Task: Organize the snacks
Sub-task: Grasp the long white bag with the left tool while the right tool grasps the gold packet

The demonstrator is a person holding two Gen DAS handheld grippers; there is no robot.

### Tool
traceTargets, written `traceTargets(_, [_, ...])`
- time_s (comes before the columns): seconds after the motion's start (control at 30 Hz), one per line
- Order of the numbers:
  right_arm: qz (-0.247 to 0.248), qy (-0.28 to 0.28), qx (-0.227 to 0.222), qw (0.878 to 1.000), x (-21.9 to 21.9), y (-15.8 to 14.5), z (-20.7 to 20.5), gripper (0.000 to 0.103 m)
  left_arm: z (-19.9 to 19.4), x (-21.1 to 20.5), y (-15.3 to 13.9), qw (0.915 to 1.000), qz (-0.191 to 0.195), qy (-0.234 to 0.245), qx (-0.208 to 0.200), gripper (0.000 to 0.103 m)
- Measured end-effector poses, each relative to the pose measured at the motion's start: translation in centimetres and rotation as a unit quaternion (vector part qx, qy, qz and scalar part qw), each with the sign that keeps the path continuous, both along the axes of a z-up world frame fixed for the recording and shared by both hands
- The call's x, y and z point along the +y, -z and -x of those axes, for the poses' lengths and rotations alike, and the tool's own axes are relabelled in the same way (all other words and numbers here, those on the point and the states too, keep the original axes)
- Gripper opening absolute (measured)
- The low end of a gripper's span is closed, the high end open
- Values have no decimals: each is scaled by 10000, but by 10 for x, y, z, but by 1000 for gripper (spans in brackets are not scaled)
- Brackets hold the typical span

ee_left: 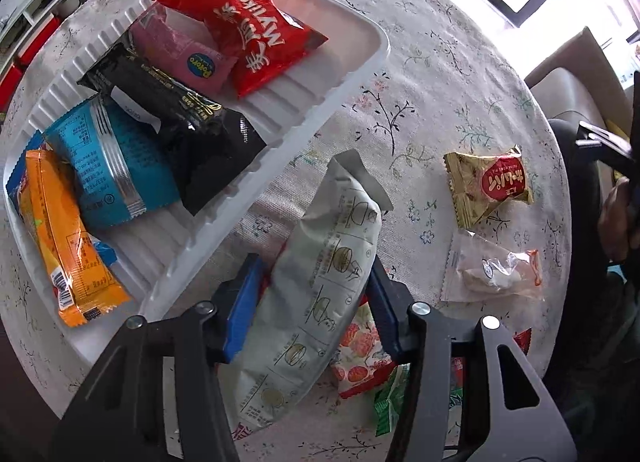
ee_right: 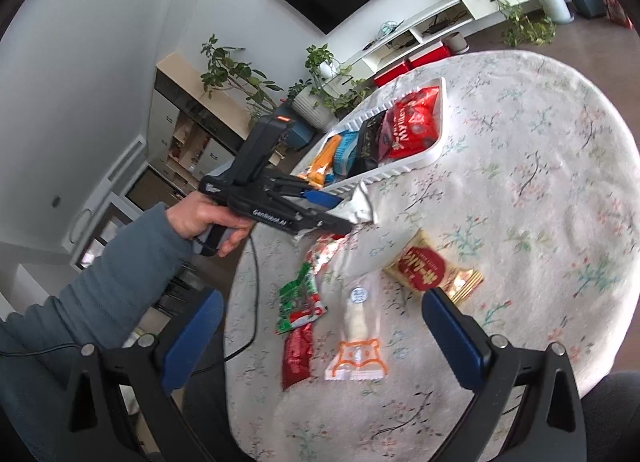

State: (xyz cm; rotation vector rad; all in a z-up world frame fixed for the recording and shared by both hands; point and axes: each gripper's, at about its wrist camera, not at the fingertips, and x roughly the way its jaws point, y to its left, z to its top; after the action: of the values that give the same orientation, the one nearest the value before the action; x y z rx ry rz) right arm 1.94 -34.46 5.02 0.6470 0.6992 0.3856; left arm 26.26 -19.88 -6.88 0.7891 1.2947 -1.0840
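Looking down the left wrist view first, we see the left gripper [ee_left: 312,302] with its blue pads closed against the sides of a long grey packet [ee_left: 320,274], which runs up the middle of the frame just beside the white tray [ee_left: 280,149]. We judge it is gripped at its waist so it can be lifted over the rim. The tray, at the left, already holds a red bag [ee_left: 248,25], a pink pack, a black one, a blue one and an orange one (laid side by side, presumably to keep room). A gold snack [ee_left: 490,185] and a clear wrapper [ee_left: 496,274] lie loose at the right. The packet's lower end is cut off by the fingers, and the wrappers under it are half hidden. In the right wrist view, the right gripper [ee_right: 320,346] stands wide open and empty at the bottom, seemingly waiting over the clear wrapper. The tray sits at upper centre, its contents small and blurred.
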Motion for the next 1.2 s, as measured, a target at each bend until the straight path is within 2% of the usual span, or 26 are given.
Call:
traceTargets(0.17, [447,132,87,9989,-4,-8,-9,100,25,-4,2,9988,-84,89,-466,35])
traceTargets(0.27, [793,227,301,9961,-5,-7,-17,98,34,-2,0,9969,-11,14,-785,17])
traceTargets(0.37, [1149,264,641,9910,-3,0,-25,96,48,4,-1,9936,37,23,-1129,15])
traceTargets(0.5, [1525,291,886,9839,-1,7,-30,93,61,12,-3,9902,194,-25,-1385,14])
traceTargets(0.7, [1780,317,1039,9780,-4,10,-37,90,59,46,-19,9871,506,-473,-1443,14])
traceTargets(0.83, [2313,97,1113,9664,5,11,-46,88,59,80,-31,9848,668,-785,-1395,13])
traceTargets(0.9, [2497,-63,1236,9604,11,15,-54,84,61,99,-37,9828,791,-945,-1373,13])
traceTargets(1.0, [2675,-284,1341,9538,19,20,-63,78,62,120,-40,9796,940,-1172,-1333,12])
traceTargets(1.2, [3072,-622,1552,9368,31,38,-78,76,67,149,-38,9761,1164,-1487,-1071,12])
